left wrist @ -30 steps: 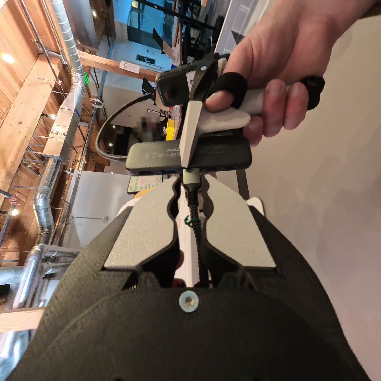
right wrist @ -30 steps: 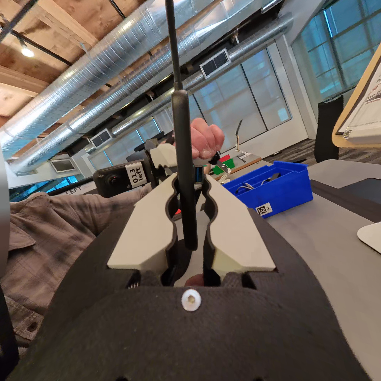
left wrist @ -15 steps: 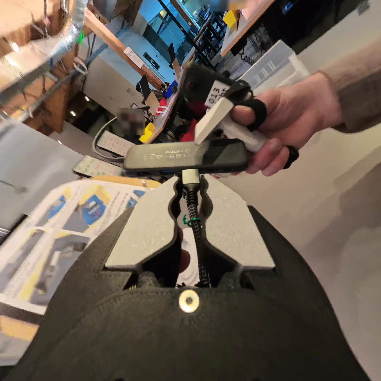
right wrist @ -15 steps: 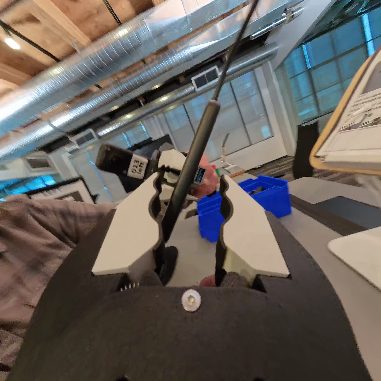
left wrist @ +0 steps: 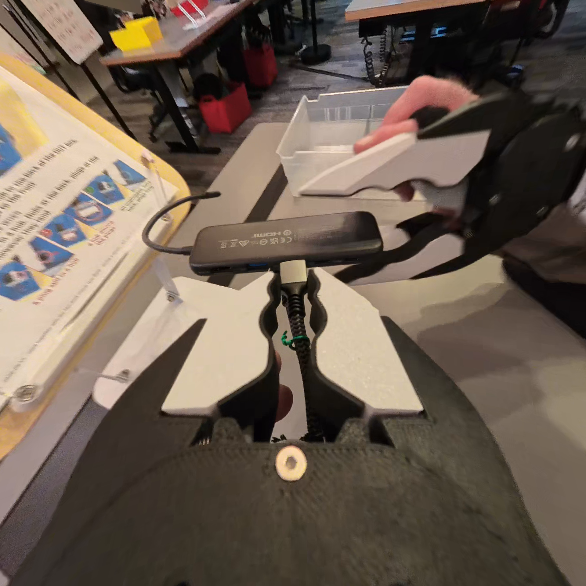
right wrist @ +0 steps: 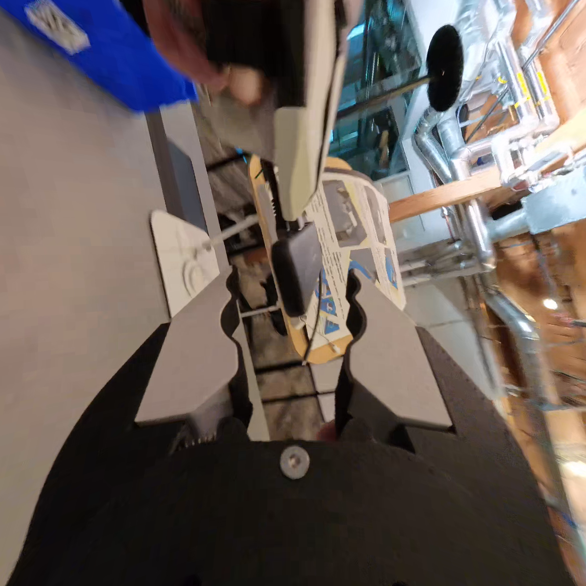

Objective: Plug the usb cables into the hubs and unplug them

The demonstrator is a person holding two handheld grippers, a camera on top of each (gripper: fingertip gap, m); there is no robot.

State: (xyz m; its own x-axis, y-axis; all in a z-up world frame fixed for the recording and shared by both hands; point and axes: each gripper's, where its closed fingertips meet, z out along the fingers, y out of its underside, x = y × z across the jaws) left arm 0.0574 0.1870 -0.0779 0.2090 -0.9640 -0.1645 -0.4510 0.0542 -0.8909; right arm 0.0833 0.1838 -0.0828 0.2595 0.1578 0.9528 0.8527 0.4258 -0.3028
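Grey tabletop [left wrist: 494, 342] in an open workshop; desks, red bags [left wrist: 226, 107] and a yellow bin [left wrist: 136, 33] stand on the floor beyond it. A clear plastic bin [left wrist: 323, 139] sits at the table's far edge. An instruction board [left wrist: 63, 228] with a yellow border leans at the left on a white stand.

Left gripper [left wrist: 293, 280]: fingers drawn close together around a braided black usb cable [left wrist: 299, 326], pinching it just behind its silver plug [left wrist: 293, 269]. A green tie wraps the braid between the fingers. The plug is seated in the side of a dark grey hub [left wrist: 285, 236], which hangs crosswise off the plug, clear of the table. The hub's own thin black lead [left wrist: 158, 222] curls off to the left, its end free in the air.

Right gripper [right wrist: 290, 282]: fingers spread wide, nothing between them. In the left wrist view it sits at the right, one finger above the hub's right end and one below, with no contact evident. The right wrist view is motion-blurred; the hub's end shows just ahead of the gap, with a blue bin [right wrist: 120, 63] on the table at upper left.
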